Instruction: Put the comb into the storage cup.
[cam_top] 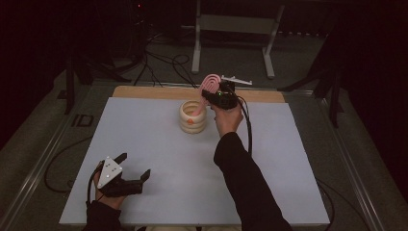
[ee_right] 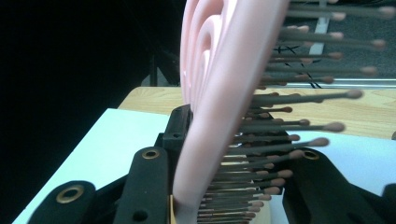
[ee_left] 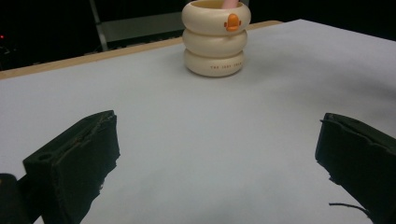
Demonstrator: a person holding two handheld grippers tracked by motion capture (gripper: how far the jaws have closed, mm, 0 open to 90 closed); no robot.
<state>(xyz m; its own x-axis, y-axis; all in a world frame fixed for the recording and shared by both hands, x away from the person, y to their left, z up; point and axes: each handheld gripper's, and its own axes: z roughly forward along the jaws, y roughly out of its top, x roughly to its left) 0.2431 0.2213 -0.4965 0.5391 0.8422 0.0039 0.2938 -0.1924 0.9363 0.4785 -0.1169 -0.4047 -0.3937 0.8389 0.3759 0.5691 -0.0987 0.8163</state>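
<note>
A cream ringed holder (cam_top: pixel 193 117) with an orange duck face stands near the far middle of the white board; it also appears in the left gripper view (ee_left: pixel 215 38). A pink hairbrush (cam_top: pixel 208 87) leans with its handle down inside the holder. My right gripper (cam_top: pixel 217 95) is shut on the hairbrush (ee_right: pixel 219 93), whose bristles point right in the right gripper view. My left gripper (cam_top: pixel 133 166) rests open near the board's front left, its jaws (ee_left: pixel 219 158) spread wide with nothing between them.
The white board (cam_top: pixel 144 144) lies on a table with a wooden strip (cam_top: pixel 144 91) along its far edge. A white metal frame (cam_top: pixel 231 33) and cables (cam_top: pixel 159 62) sit on the floor beyond. A black cable (cam_top: pixel 248 130) trails from the right gripper.
</note>
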